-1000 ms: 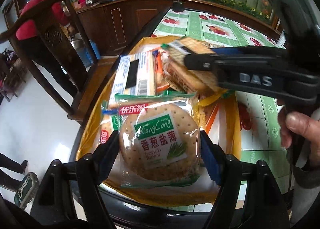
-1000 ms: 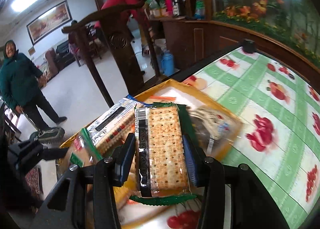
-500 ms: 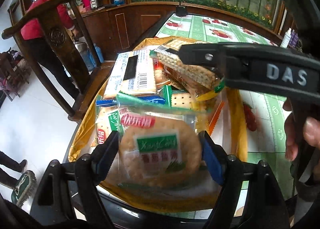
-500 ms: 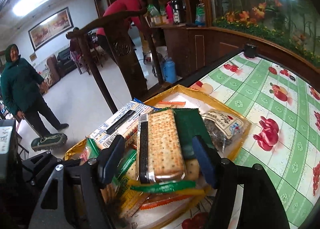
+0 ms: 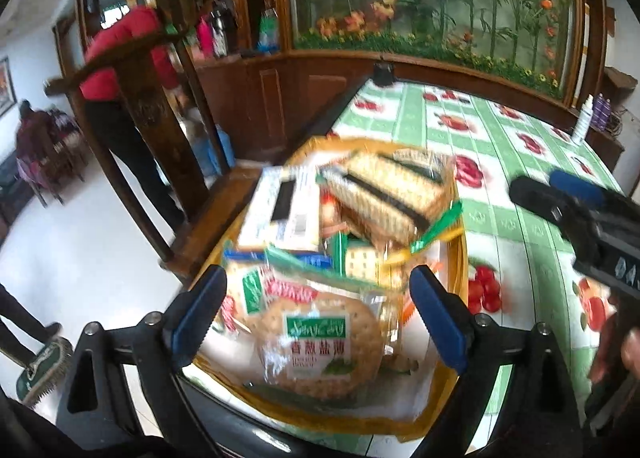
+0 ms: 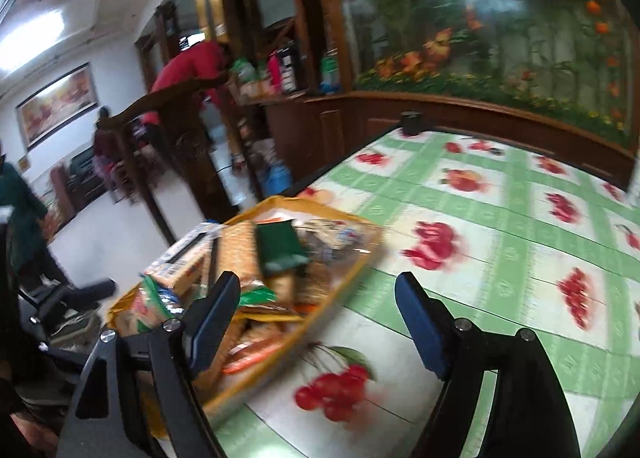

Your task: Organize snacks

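Note:
A yellow tray (image 5: pixel 461 246) at the table's near left corner holds a pile of snack packs. On its near side lies a round cracker pack with a green label (image 5: pixel 320 342). My left gripper (image 5: pixel 316 298) hovers over it. Its jaws are opening and the pads stand clear of the pack. A long pack of square crackers (image 5: pixel 384 193) rests on top of the pile. My right gripper (image 6: pixel 318 294) is over the tablecloth beside the tray's right rim (image 6: pixel 372 242), jaws opening with nothing between them. In the left wrist view the right gripper (image 5: pixel 556 193) shows at the right edge.
A green checked tablecloth with fruit prints (image 6: pixel 500 242) stretches right of the tray. A wooden chair (image 5: pixel 144 117) stands at the table's left edge. A person in red (image 5: pixel 120 57) bends at the counter. Small bottles (image 5: pixel 588 117) stand at the far right, a mop (image 5: pixel 40 370) on the floor.
My left gripper let go of the round cracker pack, which now lies in the tray. My right gripper released the long cracker pack onto the pile and drew off to the right.

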Action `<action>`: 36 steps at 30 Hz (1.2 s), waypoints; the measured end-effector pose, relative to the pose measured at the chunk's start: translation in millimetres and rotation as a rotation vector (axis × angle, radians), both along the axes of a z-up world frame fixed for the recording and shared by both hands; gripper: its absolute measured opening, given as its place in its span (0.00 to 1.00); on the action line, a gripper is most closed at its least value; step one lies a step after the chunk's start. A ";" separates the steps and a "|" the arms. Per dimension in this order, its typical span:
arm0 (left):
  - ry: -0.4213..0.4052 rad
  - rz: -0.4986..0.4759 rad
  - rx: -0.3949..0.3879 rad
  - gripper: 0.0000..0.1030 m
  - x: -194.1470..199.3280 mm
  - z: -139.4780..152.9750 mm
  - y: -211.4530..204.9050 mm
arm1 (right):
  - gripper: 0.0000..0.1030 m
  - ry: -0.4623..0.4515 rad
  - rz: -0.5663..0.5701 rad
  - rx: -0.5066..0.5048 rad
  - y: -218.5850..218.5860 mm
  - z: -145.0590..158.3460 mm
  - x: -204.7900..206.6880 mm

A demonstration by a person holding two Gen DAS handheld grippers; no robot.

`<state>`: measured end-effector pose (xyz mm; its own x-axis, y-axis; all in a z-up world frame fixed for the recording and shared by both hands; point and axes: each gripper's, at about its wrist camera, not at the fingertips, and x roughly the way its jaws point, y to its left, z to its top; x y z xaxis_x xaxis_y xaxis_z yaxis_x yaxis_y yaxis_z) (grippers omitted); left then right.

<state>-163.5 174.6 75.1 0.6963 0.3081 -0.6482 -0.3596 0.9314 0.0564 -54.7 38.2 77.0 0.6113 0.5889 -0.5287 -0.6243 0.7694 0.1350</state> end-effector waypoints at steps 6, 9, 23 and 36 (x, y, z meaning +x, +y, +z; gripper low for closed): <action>-0.094 -0.016 0.017 0.92 4.3 14.3 -7.3 | 0.80 -0.053 -0.100 0.001 -25.9 -3.4 -15.8; -0.119 -0.033 0.021 0.92 6.9 18.4 -13.5 | 0.80 -0.059 -0.122 -0.005 -29.2 -5.9 -20.1; -0.154 0.038 0.107 0.94 4.1 19.4 -7.2 | 0.81 -0.053 -0.100 0.008 -10.6 -11.6 -23.4; -0.165 0.026 0.092 0.94 1.9 17.9 7.4 | 0.81 -0.038 -0.050 -0.014 6.7 -12.2 -18.3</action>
